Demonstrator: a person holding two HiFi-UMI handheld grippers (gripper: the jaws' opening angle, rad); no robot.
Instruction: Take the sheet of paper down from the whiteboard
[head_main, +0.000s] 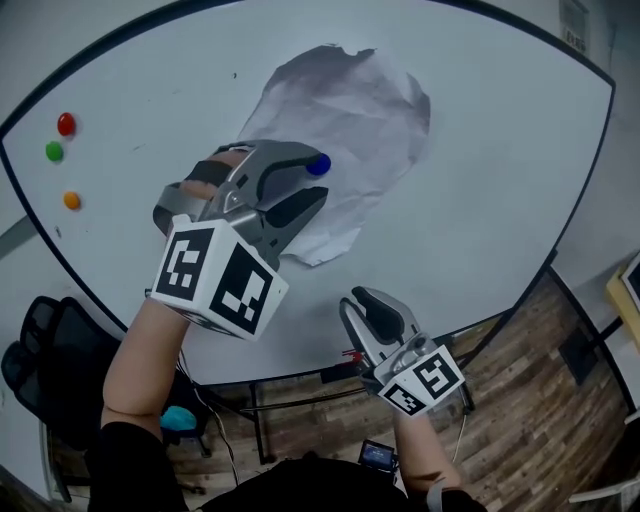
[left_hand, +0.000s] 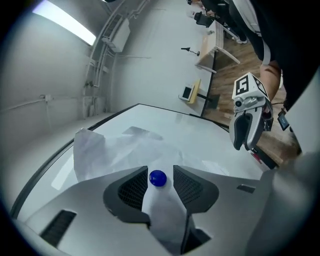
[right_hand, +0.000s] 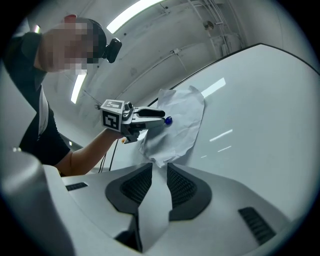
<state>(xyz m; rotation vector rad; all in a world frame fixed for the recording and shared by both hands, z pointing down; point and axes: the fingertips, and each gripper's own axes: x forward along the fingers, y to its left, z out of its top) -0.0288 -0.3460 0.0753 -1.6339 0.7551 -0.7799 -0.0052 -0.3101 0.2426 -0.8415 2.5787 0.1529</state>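
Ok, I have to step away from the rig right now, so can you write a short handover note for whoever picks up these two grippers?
The left gripper is open at the round blue magnet, which sits between its fingers, not clamped.
The right gripper is open and empty, below the sheet's lower corner and apart from it.
The crumpled white sheet of paper hangs on the whiteboard, with the blue magnet on it.
Done: nothing is off the board yet.
Left: probably pull the magnet off, grip the sheet and bring it down.

Crumpled matt paper (head_main: 345, 120); glossy whiteboard (head_main: 500, 180), seemingly smooth.
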